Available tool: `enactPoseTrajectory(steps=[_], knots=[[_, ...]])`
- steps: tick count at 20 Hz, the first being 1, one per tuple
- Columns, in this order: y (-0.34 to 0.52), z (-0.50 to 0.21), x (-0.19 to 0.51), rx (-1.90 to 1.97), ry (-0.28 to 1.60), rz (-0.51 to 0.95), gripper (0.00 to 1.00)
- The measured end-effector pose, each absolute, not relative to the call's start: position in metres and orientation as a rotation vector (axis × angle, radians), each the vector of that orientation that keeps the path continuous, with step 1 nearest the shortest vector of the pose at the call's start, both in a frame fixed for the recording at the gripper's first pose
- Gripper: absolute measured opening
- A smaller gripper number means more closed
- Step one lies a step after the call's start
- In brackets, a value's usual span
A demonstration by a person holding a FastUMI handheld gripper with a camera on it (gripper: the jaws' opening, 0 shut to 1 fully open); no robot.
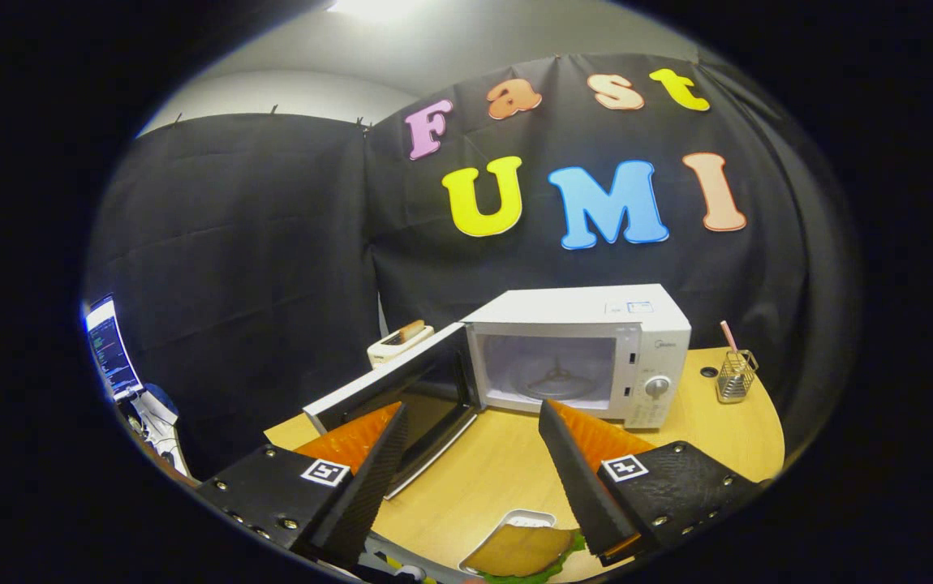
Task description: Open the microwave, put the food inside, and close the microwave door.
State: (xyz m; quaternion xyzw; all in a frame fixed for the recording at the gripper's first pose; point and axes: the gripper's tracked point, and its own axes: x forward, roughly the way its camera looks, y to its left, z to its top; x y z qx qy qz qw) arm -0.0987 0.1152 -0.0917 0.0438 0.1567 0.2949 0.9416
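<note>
**Door open, food waiting below the spread fingers**

The gripper [466, 478] sits at the bottom of the frame with its two fingers spread wide apart and nothing between them but bare table. Low in the gap, at the bottom centre, lies the food [525, 551]: what looks like a sandwich with a green leaf at its edge, resting on a small white tray [515, 519]. The fingers do not touch it; the wide spread suits coming down over the tray next, in my judgement.

Beyond the fingertips, in the middle of the frame, the microwave [588, 357] stands on the wooden table [491, 470] with its door [402, 397] swung out to the left, so the cavity faces the gripper and the turntable inside shows. The opening step looks done; loading and closing remain.

Behind the door, centre left, is a pale toaster [398, 342]. To the right of the microwave a wire holder [736, 377] with a pink straw stands near the table edge. At the far left a lit monitor [112, 347] shows.
</note>
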Motion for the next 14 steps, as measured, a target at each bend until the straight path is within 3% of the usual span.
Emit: enactPoseTrajectory(steps=[14], knots=[[0.053, -0.194, -0.099, 0.129, 0.578, 0.562, 0.97]])
